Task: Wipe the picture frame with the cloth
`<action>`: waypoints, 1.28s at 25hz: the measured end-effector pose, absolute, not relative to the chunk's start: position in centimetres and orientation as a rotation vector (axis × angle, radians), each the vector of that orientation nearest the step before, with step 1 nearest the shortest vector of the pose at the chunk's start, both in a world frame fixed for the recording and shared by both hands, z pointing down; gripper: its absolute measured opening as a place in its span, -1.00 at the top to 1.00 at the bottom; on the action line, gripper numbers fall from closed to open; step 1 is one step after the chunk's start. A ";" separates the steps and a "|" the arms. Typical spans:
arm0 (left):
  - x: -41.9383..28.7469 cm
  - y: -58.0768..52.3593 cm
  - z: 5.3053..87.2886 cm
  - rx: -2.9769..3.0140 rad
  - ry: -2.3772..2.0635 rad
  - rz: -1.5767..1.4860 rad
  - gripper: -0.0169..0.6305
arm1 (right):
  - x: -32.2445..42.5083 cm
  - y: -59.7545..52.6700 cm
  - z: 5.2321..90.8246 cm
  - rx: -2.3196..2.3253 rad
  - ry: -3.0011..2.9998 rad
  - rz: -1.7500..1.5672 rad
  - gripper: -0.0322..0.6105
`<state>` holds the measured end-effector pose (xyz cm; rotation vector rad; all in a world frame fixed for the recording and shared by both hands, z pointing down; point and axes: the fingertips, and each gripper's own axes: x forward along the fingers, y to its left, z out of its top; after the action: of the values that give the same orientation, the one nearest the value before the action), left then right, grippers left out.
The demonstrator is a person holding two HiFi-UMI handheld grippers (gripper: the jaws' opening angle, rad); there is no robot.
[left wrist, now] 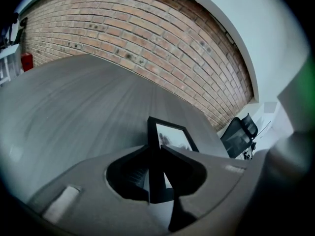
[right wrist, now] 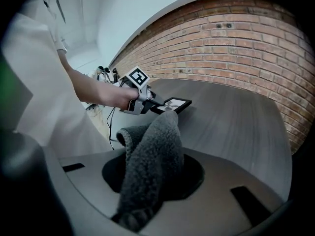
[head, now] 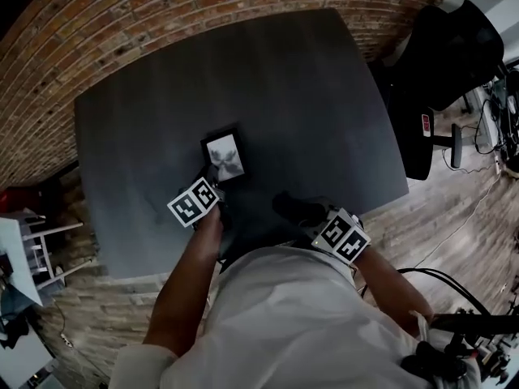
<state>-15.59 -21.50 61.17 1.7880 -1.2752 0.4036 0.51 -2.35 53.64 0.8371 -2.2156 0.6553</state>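
While left gripper (left wrist: 156, 150) jaws clamp black picture frame (left wrist: 173, 135) toward desk's (head: 308, 96) near edge | right gripper (right wrist: 152, 176) jaws clench fleecy cloth (right wrist: 157, 134)

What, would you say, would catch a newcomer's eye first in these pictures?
A black picture frame stands out against the middle of the dark grey table, pinched at its edge by the left claw. Nearer the person, the right claw grips a grey cloth, and a brick wall runs behind the table.

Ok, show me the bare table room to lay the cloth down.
Bare: the table from picture frame to brick wall, and rightward toward the chair. Crowded: near edge, with left claw, right claw, cloth.
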 end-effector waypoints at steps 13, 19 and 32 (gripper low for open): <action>-14.9 -23.3 64.3 1.781 -1.369 0.500 0.71 | 3.6 -1.1 53.0 0.887 -2.164 0.704 0.64; -14.6 -23.3 65.2 1.791 -1.382 0.552 0.71 | 5.4 -0.4 53.0 0.891 -2.151 0.689 0.64; -15.2 -22.8 63.6 1.848 -1.427 0.591 0.60 | 6.6 -0.3 53.2 0.867 -2.201 0.677 0.64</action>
<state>-15.24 -22.84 63.63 1.8480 -1.4267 0.5911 6.63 -0.27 53.21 0.8667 -2.2014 0.6774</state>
